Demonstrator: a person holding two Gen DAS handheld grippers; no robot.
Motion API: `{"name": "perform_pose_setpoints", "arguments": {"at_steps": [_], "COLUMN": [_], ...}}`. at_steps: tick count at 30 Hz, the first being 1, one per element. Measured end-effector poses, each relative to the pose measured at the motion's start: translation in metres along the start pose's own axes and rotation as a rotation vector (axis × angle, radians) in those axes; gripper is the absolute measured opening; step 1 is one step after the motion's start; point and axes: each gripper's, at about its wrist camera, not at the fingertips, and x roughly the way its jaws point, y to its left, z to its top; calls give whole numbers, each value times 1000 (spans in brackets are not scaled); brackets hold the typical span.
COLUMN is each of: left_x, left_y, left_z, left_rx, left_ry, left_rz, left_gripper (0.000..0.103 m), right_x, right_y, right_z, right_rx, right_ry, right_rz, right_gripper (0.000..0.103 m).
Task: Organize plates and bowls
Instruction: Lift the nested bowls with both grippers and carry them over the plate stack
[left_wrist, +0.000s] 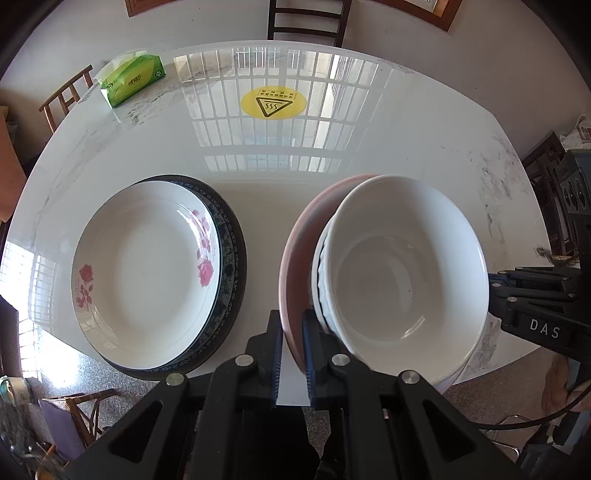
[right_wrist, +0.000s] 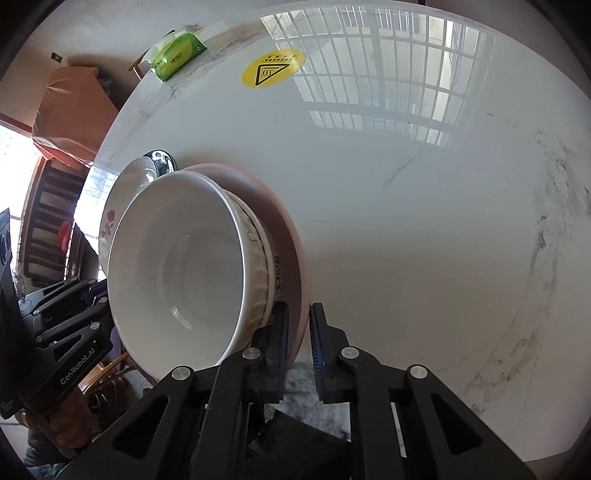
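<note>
Our left gripper and right gripper each pinch opposite rims of the pink plate, jaws narrowed onto its edge. On it sit nested white bowls; beside it lies the rose plate on a dark patterned plate. We judge the carry step begun: next, a level, synchronized lift across the table.

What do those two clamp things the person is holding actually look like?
Both are black handheld grippers built from angular linkage arms with silver round pivot pins. The left gripper and right gripper each end in two flat fingers with ribbed blue pads. White lettering marks their sides, and a black cable trails from the right one.
</note>
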Motion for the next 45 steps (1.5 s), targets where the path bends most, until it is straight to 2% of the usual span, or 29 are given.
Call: {"name": "perform_pose_setpoints", "arguments": {"at_steps": [17,36,45], "left_x": [-44,-90,-94], "left_y": [18,107,147], "left_z": [1,-3,-3], "left_rx": [-39,-163,-219], "left_ry": [-60,-101,-113], "left_rz": [30,92,104], "left_gripper": [10,10,10], "right_x": [-31,-31,-18], "right_y": [22,106,147], "right_z": [6,36,47], "right_rx": [-31,-147,-188], "right_ry": [-55,-36,-24], "right_rz": [42,88,110], "right_gripper": [14,14,14]}}
